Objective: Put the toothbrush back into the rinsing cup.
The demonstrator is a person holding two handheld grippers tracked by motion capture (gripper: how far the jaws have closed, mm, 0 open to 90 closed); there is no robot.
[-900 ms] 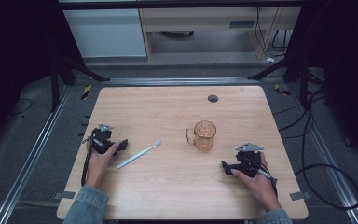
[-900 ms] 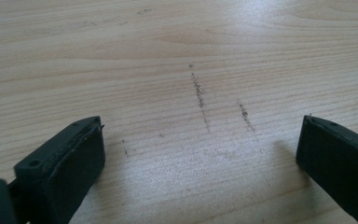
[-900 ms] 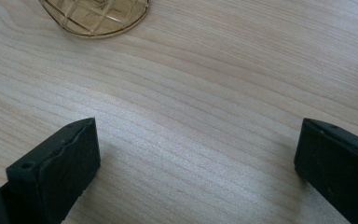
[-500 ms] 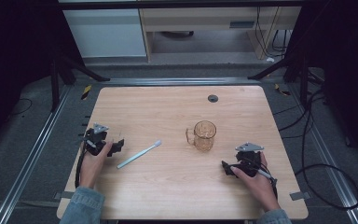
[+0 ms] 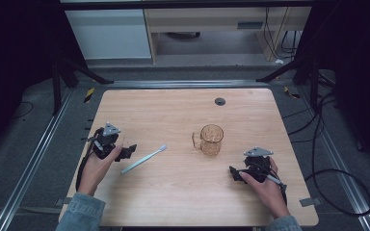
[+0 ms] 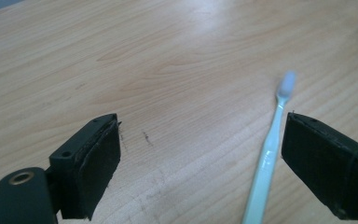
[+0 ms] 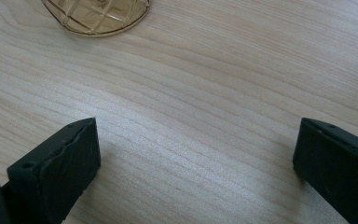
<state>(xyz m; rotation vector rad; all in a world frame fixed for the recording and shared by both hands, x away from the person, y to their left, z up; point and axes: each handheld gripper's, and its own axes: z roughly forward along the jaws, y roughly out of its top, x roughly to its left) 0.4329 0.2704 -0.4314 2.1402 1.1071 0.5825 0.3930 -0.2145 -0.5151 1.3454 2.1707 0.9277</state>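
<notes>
A pale blue toothbrush [image 5: 143,159] lies flat on the wooden table [image 5: 183,202], its head toward the amber glass mug [image 5: 210,139] that stands upright near the middle. My left gripper [image 5: 127,150] sits just left of the brush handle, open. In the left gripper view the toothbrush [image 6: 268,158] runs up beside the right jaw, nothing held between the jaws of the left gripper [image 6: 205,154]. My right gripper [image 5: 235,174] rests near the table's right front, below and right of the mug, open. The mug's base [image 7: 97,16] shows ahead of the right gripper [image 7: 196,154].
A small dark round grommet [image 5: 219,101] sits in the table near its far edge. Cables trail over the floor at the right [image 5: 337,192]. Metal rails [image 5: 33,159] run along the table's sides, and a white cabinet [image 5: 108,33] stands beyond.
My left gripper has drawn back to the left, away from the toothbrush handle. The right gripper, mug and toothbrush have stayed put.
</notes>
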